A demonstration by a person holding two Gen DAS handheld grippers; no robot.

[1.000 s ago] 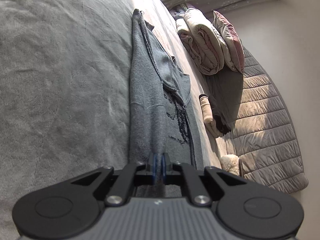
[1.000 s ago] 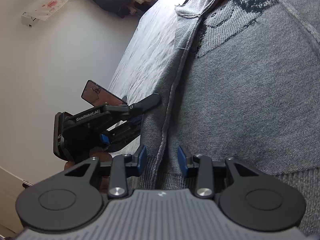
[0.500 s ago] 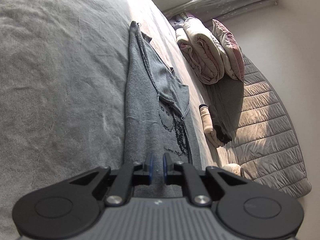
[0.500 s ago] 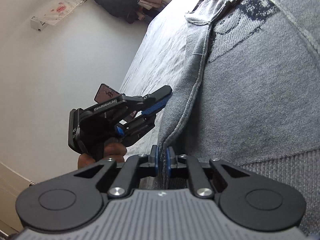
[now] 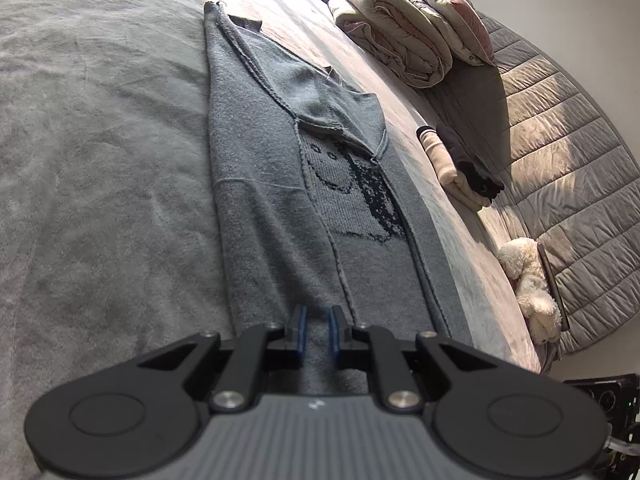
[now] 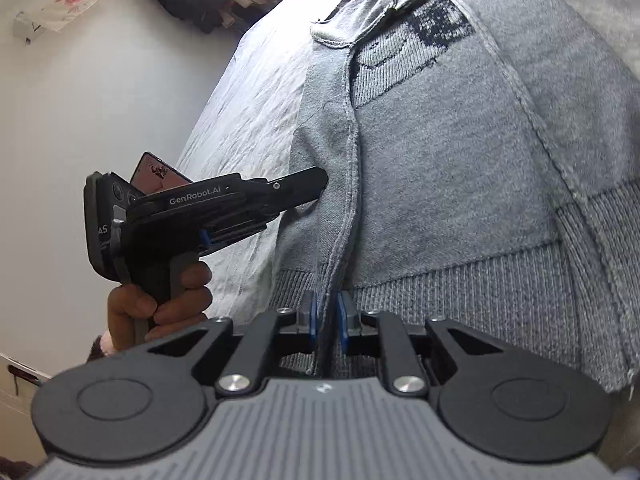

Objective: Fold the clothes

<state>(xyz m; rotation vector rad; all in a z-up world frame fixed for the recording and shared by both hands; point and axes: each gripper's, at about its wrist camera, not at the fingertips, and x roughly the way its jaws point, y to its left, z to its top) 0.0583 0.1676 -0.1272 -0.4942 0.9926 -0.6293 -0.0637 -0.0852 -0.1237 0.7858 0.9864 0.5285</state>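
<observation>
A grey knit sweater with a dark face pattern lies folded lengthwise on the grey bed. My left gripper sits at the sweater's near hem, its blue pads a little apart with knit cloth between them. In the right wrist view the sweater fills the frame. My right gripper is shut on a raised fold of its ribbed hem. The left gripper, held in a hand, touches the sweater's left edge there.
Rolled duvets and a pink pillow lie at the bed's far end. Folded clothes and a white plush toy sit at the right edge by a quilted headboard. A white wall stands left of the bed.
My left gripper's jaws have parted from fully shut to a narrow gap. My right gripper closed on the hem fold and has lifted it slightly.
</observation>
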